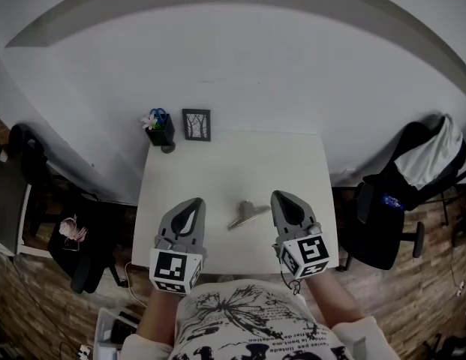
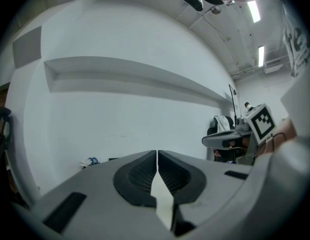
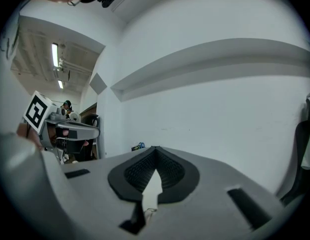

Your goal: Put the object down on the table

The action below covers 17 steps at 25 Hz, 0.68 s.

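A grey metal object (image 1: 246, 214), like a clip or clamp, lies flat on the white table (image 1: 233, 163) between my two grippers, touched by neither. My left gripper (image 1: 192, 205) hangs over the table's near left part, its jaws shut and empty. The right gripper (image 1: 286, 199) is held over the near right part, also shut with nothing between its jaws. In the left gripper view the jaws (image 2: 156, 154) meet at the tips and point at the white wall. The right gripper view shows the same, jaws (image 3: 155, 149) closed tip to tip.
A small dark pot with flowers (image 1: 158, 127) and a framed picture (image 1: 196, 124) stand at the table's far left edge against the wall. Black office chairs stand at the left (image 1: 71, 235) and the right (image 1: 394, 208) of the table. The floor is wooden.
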Tool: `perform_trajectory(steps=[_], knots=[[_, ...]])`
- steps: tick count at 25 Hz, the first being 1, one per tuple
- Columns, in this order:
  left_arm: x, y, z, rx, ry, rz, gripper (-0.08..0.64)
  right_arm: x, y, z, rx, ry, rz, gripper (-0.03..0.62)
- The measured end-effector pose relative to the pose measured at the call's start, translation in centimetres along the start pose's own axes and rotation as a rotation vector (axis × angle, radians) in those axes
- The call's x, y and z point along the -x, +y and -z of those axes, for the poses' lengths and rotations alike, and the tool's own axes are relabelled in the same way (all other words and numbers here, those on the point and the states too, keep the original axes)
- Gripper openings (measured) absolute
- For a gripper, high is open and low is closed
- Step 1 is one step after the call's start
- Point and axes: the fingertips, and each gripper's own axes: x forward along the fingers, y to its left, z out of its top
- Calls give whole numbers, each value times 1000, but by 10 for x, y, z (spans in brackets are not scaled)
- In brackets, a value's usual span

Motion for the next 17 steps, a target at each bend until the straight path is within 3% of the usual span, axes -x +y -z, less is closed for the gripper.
perform_trajectory(steps=[17], knots=[[-1, -11, 2, -7, -6, 30, 12, 4, 2, 9, -1, 13, -7, -9]])
